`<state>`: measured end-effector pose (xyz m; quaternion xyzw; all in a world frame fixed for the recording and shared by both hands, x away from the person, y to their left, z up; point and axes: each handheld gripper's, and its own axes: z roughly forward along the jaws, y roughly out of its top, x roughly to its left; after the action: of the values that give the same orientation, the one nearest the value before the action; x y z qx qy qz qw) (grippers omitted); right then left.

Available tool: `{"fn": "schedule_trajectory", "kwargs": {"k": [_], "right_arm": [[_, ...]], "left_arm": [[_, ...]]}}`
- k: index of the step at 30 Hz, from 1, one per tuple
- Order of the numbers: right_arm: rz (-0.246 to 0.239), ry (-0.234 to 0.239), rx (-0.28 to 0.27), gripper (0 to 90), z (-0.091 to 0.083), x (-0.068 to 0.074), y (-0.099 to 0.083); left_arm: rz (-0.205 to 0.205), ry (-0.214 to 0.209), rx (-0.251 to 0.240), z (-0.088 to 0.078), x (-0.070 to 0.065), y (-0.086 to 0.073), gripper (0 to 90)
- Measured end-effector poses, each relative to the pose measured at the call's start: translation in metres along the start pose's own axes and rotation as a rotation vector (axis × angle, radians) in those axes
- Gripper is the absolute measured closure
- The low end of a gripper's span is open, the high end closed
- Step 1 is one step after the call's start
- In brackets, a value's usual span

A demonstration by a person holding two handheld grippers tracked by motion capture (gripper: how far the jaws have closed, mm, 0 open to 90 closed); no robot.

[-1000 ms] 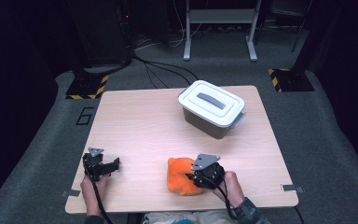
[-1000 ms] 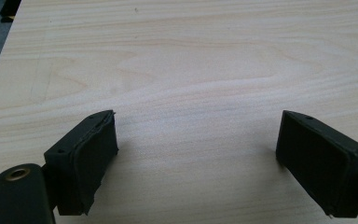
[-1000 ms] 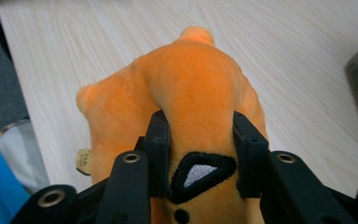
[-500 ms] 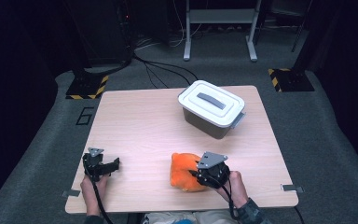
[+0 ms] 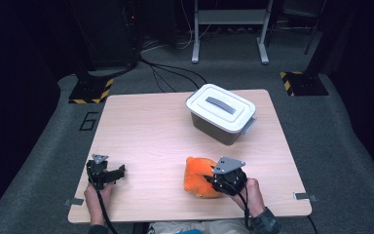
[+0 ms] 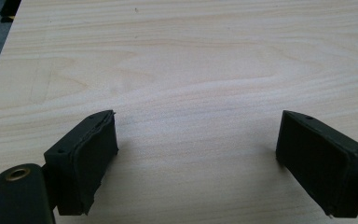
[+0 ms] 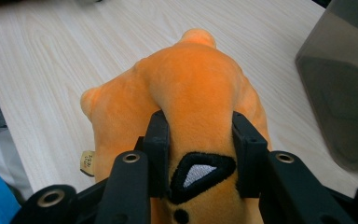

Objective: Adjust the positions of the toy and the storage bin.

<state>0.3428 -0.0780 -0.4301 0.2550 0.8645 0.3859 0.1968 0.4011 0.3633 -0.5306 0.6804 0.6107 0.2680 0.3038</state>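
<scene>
At the near left of the table (image 5: 141, 122), the left gripper (image 5: 108, 173) rests with its jaws spread wide and nothing between them, just bare wood under the pads. Toward the middle, the orange plush toy (image 5: 198, 176) lies on the table near the front edge, and the right gripper (image 7: 200, 140) has its jaws pinched into a fold of the toy's soft body (close to a black-and-white patch that may be a nose, though it is hard to tell from here). Farther right and back stands a grey box (image 5: 222, 119) with its white lid (image 5: 220, 107) still on. The likely trouble: the grip takes only a ridge of fabric, so the toy could slip free if lifted quickly, and with the lid shut there is nowhere to put it until the idle hand opens the box.
</scene>
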Motion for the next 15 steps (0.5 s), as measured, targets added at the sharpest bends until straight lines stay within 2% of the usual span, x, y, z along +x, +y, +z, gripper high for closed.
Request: {"fn": "schedule_trajectory", "kwargs": {"k": [4,5,15], "right_arm": [[-0.003,-0.01,0.001,64.2,-0.002,-0.003,-0.002],[0.011,-0.015,-0.003,64.2,-0.005,-0.005,-0.003],[0.031,-0.045,-0.007,64.3,-0.013,-0.011,-0.007]], "left_arm": [[0.0,0.0,0.0,0.0,0.0,0.0,12.1],[0.0,0.0,0.0,0.0,0.0,0.0,12.1],[0.0,0.0,0.0,0.0,0.0,0.0,12.1]]}}
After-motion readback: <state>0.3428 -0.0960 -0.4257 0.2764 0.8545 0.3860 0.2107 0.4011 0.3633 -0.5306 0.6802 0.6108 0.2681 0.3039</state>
